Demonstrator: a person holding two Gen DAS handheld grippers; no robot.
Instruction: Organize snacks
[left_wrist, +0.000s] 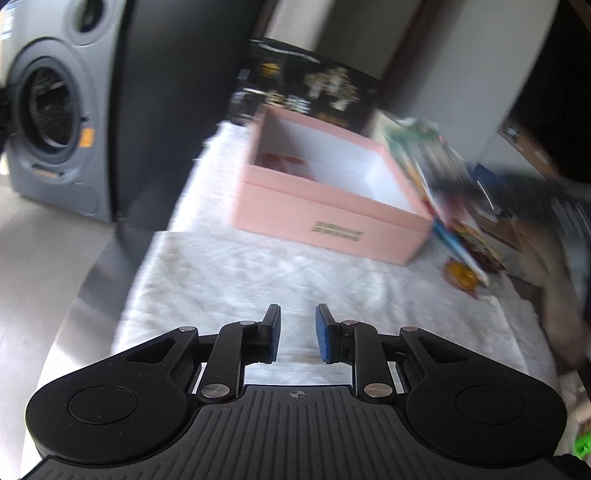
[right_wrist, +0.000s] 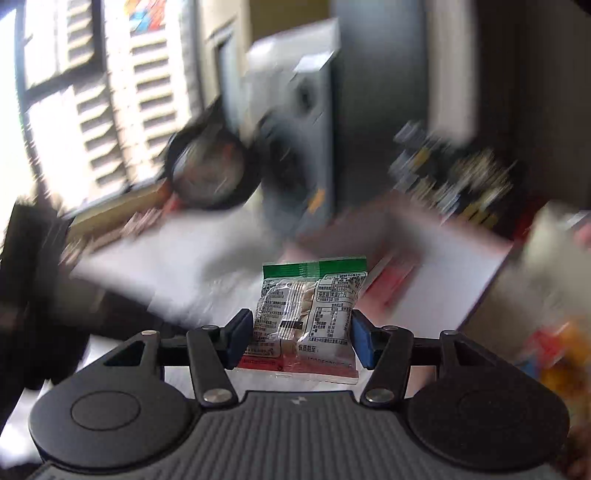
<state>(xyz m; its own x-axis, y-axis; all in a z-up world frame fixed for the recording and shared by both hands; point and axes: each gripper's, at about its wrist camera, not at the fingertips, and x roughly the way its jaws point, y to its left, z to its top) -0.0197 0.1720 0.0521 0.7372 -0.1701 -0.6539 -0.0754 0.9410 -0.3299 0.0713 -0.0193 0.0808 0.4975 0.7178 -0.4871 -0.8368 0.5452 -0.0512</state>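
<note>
An open pink box (left_wrist: 325, 218) with a white inside stands on a white cloth (left_wrist: 229, 280); a red packet (left_wrist: 286, 164) lies in it. My left gripper (left_wrist: 297, 332) is open and empty, low over the cloth in front of the box. My right gripper (right_wrist: 301, 339) is shut on a clear snack packet (right_wrist: 310, 314) with a green top edge, held in the air; the blurred pink box (right_wrist: 443, 266) lies ahead to its right. Colourful snack packets (left_wrist: 436, 184) are in motion, blurred, at the box's right side, with an orange snack (left_wrist: 460, 277) on the cloth.
A grey washing machine (left_wrist: 51, 122) stands at the left beyond the table edge. A dark printed box (left_wrist: 306, 85) stands behind the pink box. A blurred arm (left_wrist: 561, 280) is at the right. Windows with shutters (right_wrist: 92, 92) show in the right wrist view.
</note>
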